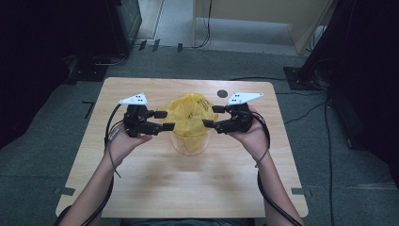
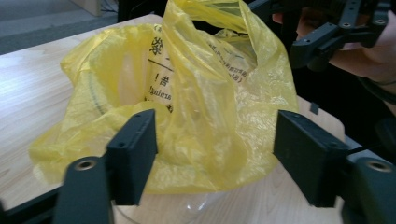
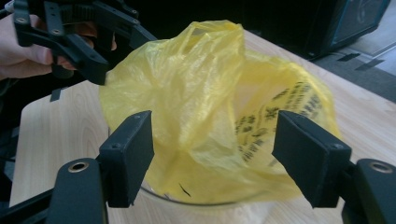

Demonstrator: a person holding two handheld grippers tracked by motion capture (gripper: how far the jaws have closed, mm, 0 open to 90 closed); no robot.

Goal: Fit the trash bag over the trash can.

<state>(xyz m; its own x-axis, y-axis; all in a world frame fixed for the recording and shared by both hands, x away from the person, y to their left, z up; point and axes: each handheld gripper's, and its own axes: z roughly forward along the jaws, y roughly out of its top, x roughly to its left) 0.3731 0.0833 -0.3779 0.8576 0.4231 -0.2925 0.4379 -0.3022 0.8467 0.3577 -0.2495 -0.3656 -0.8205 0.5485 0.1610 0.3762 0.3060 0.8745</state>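
Left gripper (image 1: 163, 120): jaws wide apart, nothing clamped. In the left gripper view its two black pads (image 2: 133, 156) stand either side of the yellow plastic bag (image 2: 187, 102), bag film between them but pads not pressing on it; the near pad sits right at the crumpled film, can't tell if it brushes it. Right gripper (image 1: 212, 116): same story, jaws spread, nothing gripped. In the right gripper view its pads (image 3: 128, 156) bracket the bag (image 3: 210, 107) from the opposite side, film bulging in the gap, no pinch visible. From the high view the two grippers face each other across the bag (image 1: 190, 113), tips just beside its left and right edges, each held in a hand (image 1: 123, 141) with cable trailing back along the forearm; grey three-cornered plates on top of both. The bag is stuffed into a clear round container (image 1: 189, 143), mouth open and loosely draped over the rim, one flap standing tall in the middle, black printed text on the inner wall. Container rim shows below the film in both gripper views (image 3: 187, 200). Container stands upright roughly mid-counter, slightly toward the far edge. Counter (image 1: 188, 188) is light wood with rounded corners, a small dark round mark (image 1: 222, 93) near the far edge behind the bag. Grey carpet floor (image 1: 42, 141) around it, black stands and cables farther out.
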